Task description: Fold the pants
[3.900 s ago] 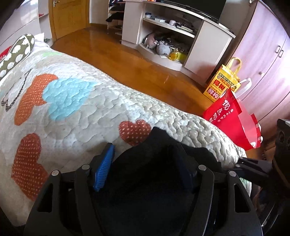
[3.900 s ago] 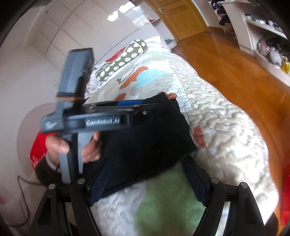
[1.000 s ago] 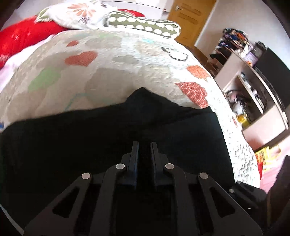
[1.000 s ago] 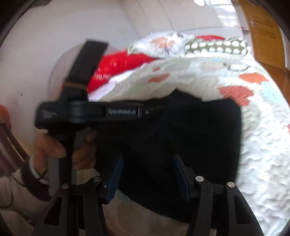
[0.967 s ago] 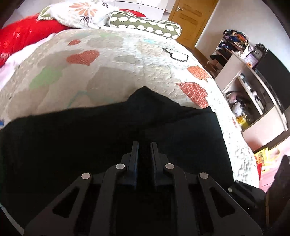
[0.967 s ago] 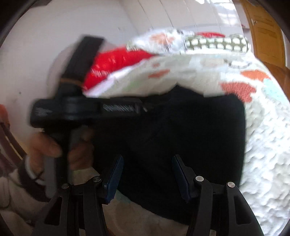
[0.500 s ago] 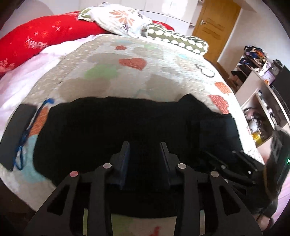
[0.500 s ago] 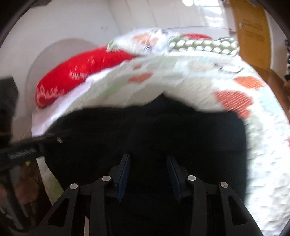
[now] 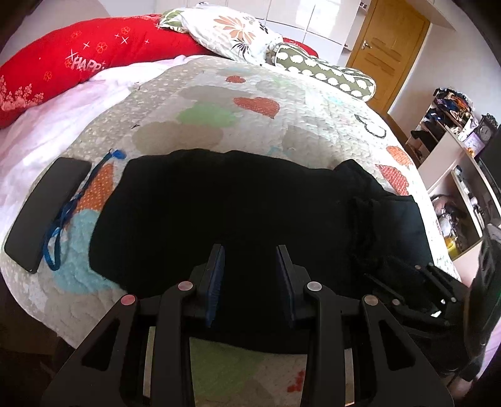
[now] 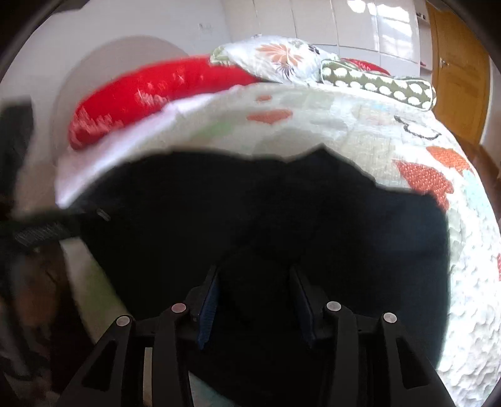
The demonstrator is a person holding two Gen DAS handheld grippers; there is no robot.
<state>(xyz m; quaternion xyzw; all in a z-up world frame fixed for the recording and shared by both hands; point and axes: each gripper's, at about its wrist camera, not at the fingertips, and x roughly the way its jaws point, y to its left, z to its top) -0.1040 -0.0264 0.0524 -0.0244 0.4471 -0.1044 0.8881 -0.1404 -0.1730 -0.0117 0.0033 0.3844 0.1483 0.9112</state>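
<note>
Black pants point(image 9: 238, 200) lie spread in a wide band across the quilted bed point(image 9: 200, 119), with a thicker folded part at their right end point(image 9: 388, 225). My left gripper point(image 9: 252, 250) is open and empty, its fingers over the near edge of the pants. My right gripper point(image 10: 255, 272) is open and empty above the pants point(image 10: 281, 213), at their right end. The right gripper also shows in the left wrist view point(image 9: 419, 291), at the lower right over the folded end.
A black phone point(image 9: 43, 213) with a blue strap point(image 9: 72, 209) lies at the bed's left edge beside the pants. Red point(image 9: 84, 59), floral point(image 9: 231, 28) and green spotted point(image 9: 325, 72) pillows lie at the head. Shelves point(image 9: 454, 162) and a wooden door point(image 9: 388, 53) stand to the right.
My left gripper has let go of the pants and opened, pulling back and up. The pants now lie spread out. My right gripper has drawn back over the right end, still open.
</note>
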